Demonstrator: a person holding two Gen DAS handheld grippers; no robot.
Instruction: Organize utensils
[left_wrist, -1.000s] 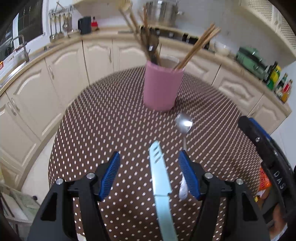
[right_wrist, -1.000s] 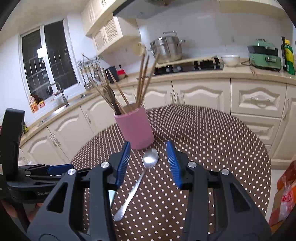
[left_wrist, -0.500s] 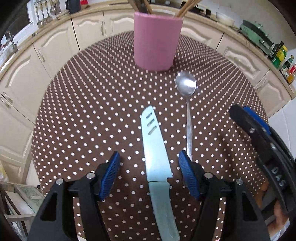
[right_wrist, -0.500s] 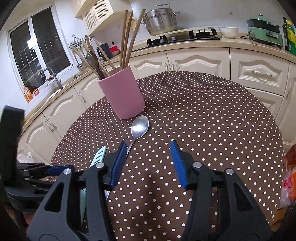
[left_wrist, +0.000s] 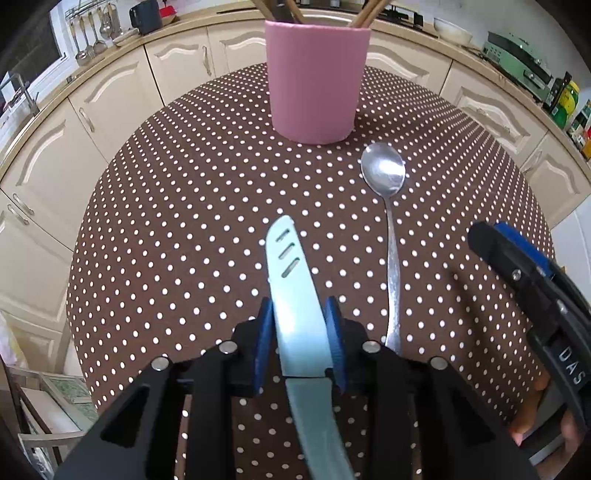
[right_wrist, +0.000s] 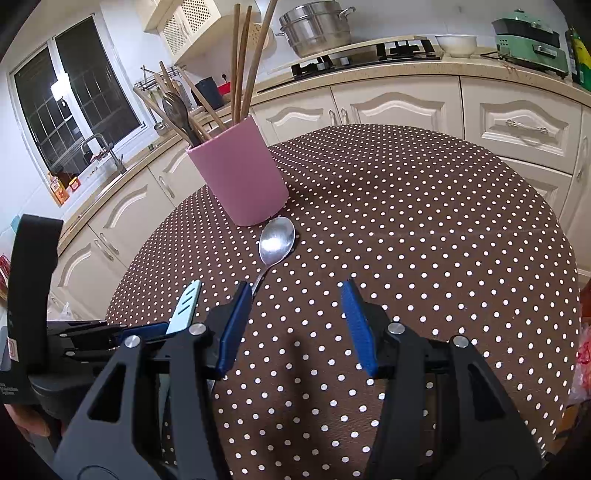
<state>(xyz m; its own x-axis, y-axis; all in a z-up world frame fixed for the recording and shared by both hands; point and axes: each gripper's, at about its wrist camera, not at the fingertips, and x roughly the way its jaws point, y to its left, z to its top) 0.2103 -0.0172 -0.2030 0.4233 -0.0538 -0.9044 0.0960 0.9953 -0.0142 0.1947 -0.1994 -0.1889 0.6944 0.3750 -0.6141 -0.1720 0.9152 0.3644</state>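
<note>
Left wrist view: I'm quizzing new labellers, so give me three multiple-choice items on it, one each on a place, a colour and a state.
1. Where does the spoon lie?
A. right of the knife
B. inside the pink holder
C. left of the knife

2. What colour is the knife?
A. red
B. light blue
C. black

3. How do the left tongs stand?
A. wide open, nothing between
B. out of view
C. closed on the knife

Answers: 1 A, the spoon lies on the dotted cloth to its right. 2 B, blade and handle are pale blue. 3 C, having just closed, both pads press the blade's edges.
</note>
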